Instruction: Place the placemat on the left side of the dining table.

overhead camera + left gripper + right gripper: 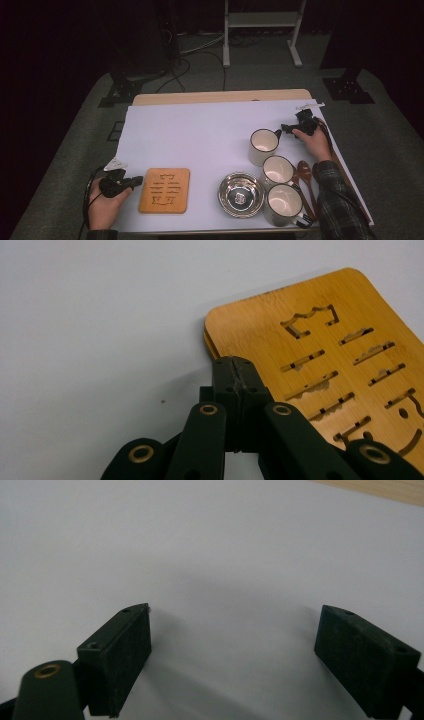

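Bamboo, honey-coloured and flat, makes up the one trivet (164, 190) at the near left of the bench (200, 130), lying on the white sheet that covers the top. It is a square slab with rounded corners, and slots cut through it form a character-like pattern; its edges run square to the bench edge, so no side is the longer. Your left tool (134, 181) lies just off its left edge, pointing toward it. In the left gripper view, that left tool's (235, 366) two black jaws are pressed together with nothing between them, and their tips sit at the trivet's (320, 340) rim, near one rounded corner; whether they touch it I cannot tell.

To the right of the trivet, near the front edge, stands one shiny round metal bowl (240, 194). Beside it are three white mugs with dark rims, set in a line running away from you: the near mug (283, 204), the middle mug (278, 170) and the far mug (263, 146), whose handle points right. Two dark wooden spoons (304, 175) lie side by side just right of the mugs, handles toward you.

Your right tool (287, 128) is at the far mug's handle. In the right gripper view, that right tool (232, 645) has its jaws spread wide over bare white sheet, gripping nothing.
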Demonstrator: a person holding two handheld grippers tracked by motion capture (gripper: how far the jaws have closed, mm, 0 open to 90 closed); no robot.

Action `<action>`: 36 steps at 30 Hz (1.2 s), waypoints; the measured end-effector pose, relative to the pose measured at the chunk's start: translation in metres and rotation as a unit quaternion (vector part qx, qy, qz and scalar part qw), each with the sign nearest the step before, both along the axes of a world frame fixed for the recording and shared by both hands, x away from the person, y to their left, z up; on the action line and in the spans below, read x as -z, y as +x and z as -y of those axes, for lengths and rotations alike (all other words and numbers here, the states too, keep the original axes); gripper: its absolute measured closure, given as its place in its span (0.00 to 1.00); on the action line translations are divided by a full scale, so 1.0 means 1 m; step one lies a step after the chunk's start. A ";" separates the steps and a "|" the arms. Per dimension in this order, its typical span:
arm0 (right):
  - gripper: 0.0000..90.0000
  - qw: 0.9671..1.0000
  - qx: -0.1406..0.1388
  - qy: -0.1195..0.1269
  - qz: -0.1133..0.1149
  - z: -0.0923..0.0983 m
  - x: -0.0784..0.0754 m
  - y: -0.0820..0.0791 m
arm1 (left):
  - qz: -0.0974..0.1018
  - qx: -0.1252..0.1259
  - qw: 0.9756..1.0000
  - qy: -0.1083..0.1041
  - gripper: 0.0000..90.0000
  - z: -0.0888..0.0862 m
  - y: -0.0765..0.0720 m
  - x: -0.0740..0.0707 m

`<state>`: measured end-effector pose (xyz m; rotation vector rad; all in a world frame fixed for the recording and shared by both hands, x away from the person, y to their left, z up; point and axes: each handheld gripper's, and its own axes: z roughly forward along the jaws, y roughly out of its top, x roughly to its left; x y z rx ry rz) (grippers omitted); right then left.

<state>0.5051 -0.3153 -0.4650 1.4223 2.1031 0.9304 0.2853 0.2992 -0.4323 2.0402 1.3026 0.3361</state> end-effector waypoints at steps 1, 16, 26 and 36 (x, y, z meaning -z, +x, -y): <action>0.15 1.000 0.000 0.000 0.000 0.000 0.000 0.000 | -0.002 0.000 1.000 0.000 0.99 0.000 -0.002 0.001; 0.15 1.000 0.000 0.000 0.000 0.000 0.000 0.000 | -0.008 0.012 1.000 0.002 0.99 0.007 -0.005 0.003; 0.15 1.000 0.000 0.000 0.000 0.000 0.000 0.000 | -0.009 0.024 1.000 -0.003 0.99 0.013 -0.004 0.003; 0.15 1.000 0.000 0.000 0.000 0.000 0.000 0.000 | -0.005 0.027 1.000 -0.005 0.99 0.014 -0.003 0.002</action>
